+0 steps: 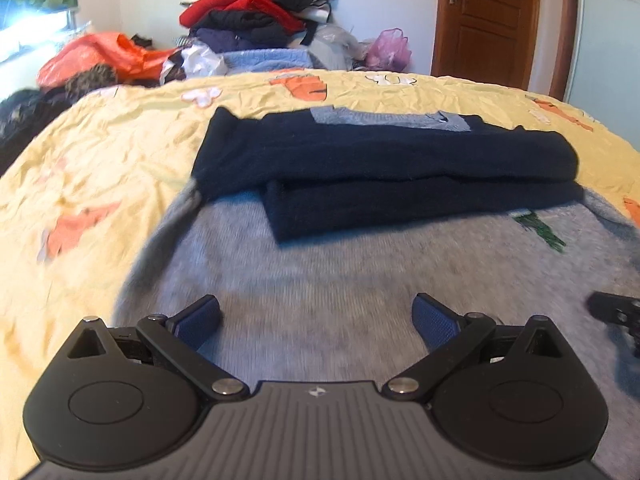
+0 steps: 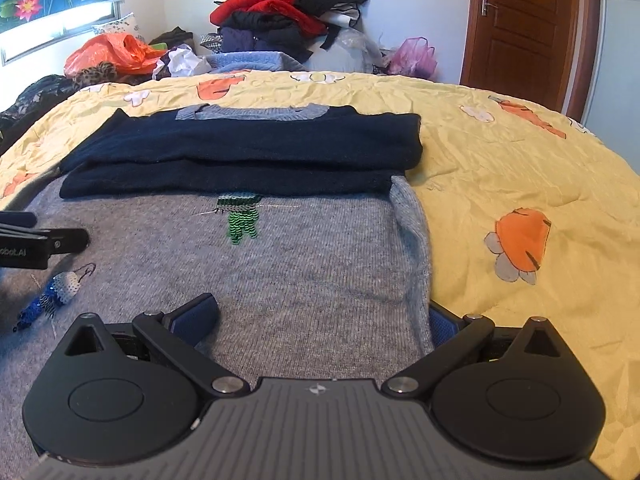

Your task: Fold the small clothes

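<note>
A small grey knit sweater [image 1: 320, 264] [image 2: 304, 256] lies flat on the bed, its navy sleeves [image 1: 380, 168] [image 2: 248, 148] folded across the upper part. Green sequin figure [image 2: 240, 220] [image 1: 540, 232] sits mid-chest. My left gripper [image 1: 318, 320] is open low over the sweater's near part, nothing between its fingers; this view is blurred. My right gripper [image 2: 320, 320] is open at the sweater's right side. The knit's side edge [image 2: 420, 280] runs between the fingers and partly covers the right finger [image 2: 442, 326]. Each gripper shows at the other view's edge [image 1: 616, 312] [image 2: 40, 244].
The yellow bedsheet [image 2: 500, 152] [image 1: 100, 160] with orange and white prints spreads to both sides. A tall pile of clothes [image 2: 288, 12] and an orange bag [image 2: 108, 54] sit beyond the far edge. A brown door [image 2: 524, 24] stands at the back right.
</note>
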A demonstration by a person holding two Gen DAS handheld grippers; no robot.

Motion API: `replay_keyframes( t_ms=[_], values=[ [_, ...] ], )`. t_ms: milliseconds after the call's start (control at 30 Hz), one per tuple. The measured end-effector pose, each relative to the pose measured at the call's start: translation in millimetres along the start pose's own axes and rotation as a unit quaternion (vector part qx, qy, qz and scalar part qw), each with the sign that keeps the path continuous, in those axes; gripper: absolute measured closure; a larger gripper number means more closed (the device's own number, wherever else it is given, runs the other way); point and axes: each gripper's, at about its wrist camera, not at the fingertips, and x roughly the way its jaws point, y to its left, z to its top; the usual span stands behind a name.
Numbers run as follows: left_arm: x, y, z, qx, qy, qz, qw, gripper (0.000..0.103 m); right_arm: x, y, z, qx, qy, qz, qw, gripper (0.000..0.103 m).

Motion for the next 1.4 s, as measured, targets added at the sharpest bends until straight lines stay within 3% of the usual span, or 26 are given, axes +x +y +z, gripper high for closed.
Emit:
replay_keyframes(
  t_ms=[133, 233, 500, 633, 800, 1033, 1167, 1267, 1400],
  values=[
    [-20, -2, -16, 0.001, 0.007, -0.014, 0.9999, 0.0, 0, 0, -1, 0.001, -0.001, 0.001, 1.0, 0.0],
    [-23, -4, -28, 0.018, -0.014, -0.012, 0.9997, 0.0, 0, 0, -1, 0.001, -0.001, 0.001, 1.0, 0.0],
    [-19, -3, -24, 0.014, -0.013, -0.014, 0.9997, 0.0, -23, 8, -14, 0.006, 0.021, -0.002, 1.0, 0.0],
    [-19, -4, -24, 0.015, -0.013, -0.013, 0.9997, 0.0, -37, 12, -33, -0.004, 0.004, -0.001, 1.0, 0.0],
    [-30, -6, -28, 0.012, -0.02, 0.009, 0.9997, 0.0, -32, 12, -28, -0.004, 0.002, 0.001, 1.0, 0.0],
    [-52, -8, -50, 0.037, -0.015, -0.011, 0.9991, 0.0, -35, 10, -29, 0.0, 0.0, 0.001, 1.0, 0.001],
    [-47, -5, -49, 0.026, -0.012, -0.018, 0.9994, 0.0, -58, 10, -30, 0.009, -0.056, -0.041, 0.998, 0.002],
    [-45, -9, -48, 0.031, -0.014, -0.018, 0.9993, 0.0, -75, 25, -30, -0.031, -0.083, -0.022, 0.996, 0.0],
    [-45, -9, -49, 0.031, -0.013, -0.024, 0.9992, 0.0, -57, 40, -36, -0.07, -0.028, -0.007, 0.997, 0.001]
  ],
)
